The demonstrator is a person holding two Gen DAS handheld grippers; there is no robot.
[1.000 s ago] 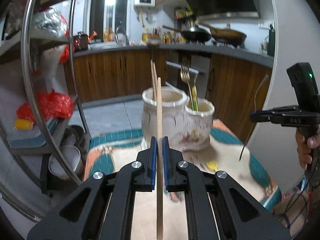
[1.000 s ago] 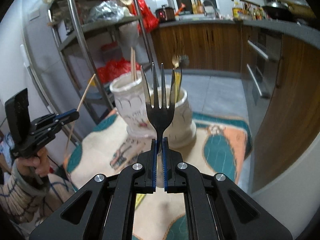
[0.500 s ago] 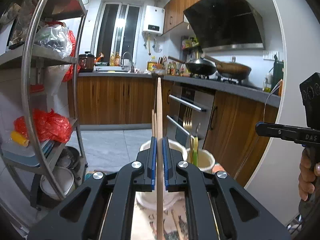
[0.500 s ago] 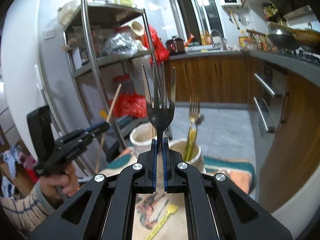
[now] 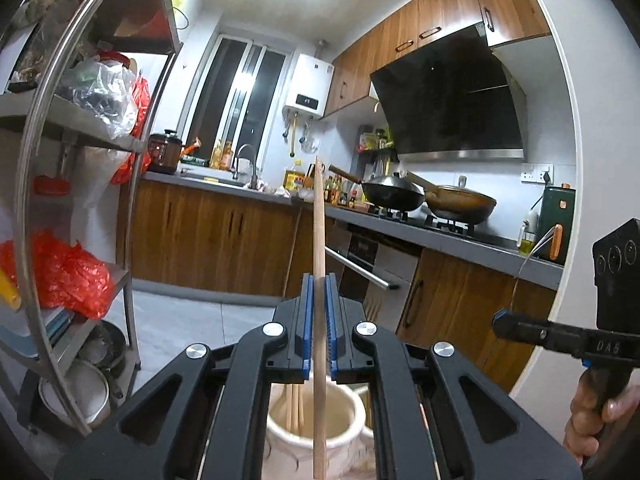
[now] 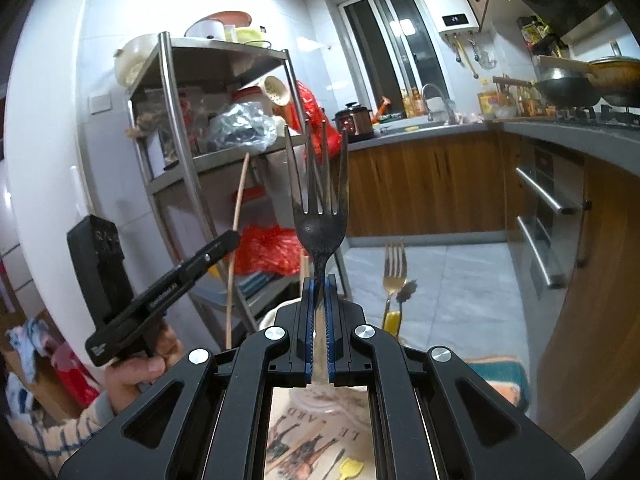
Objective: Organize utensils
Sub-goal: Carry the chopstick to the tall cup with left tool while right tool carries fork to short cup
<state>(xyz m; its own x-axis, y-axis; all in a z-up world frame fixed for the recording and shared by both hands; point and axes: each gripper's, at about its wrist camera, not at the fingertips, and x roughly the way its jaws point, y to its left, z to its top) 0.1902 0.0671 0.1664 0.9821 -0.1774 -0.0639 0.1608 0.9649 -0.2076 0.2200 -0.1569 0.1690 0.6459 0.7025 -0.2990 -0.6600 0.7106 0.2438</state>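
Observation:
My left gripper point(image 5: 319, 288) is shut on a wooden chopstick point(image 5: 319, 240), held upright with its lower end over the mouth of a cream ceramic jar point(image 5: 344, 412) that holds a few chopsticks point(image 5: 294, 406). My right gripper point(image 6: 319, 288) is shut on a dark metal fork point(image 6: 320, 208), tines up. A second jar lies hidden behind the right gripper's jaws, with a gold fork point(image 6: 394, 268) standing up out of it. The left gripper point(image 6: 230, 238) with its chopstick point(image 6: 236, 240) shows in the right wrist view. The right gripper point(image 5: 500, 322) shows in the left wrist view.
A steel shelf rack point(image 5: 132, 208) with bags and pots stands on the left. Wooden kitchen cabinets point(image 6: 424, 196) and an oven point(image 6: 548, 216) lie behind. A patterned tablecloth point(image 6: 312, 440) with a yellow-handled utensil point(image 6: 352, 468) lies below the right gripper.
Both grippers have risen and tilted up over the jars. The jars have dropped low in both views. The chopstick's lower end now hangs over the cream jar.

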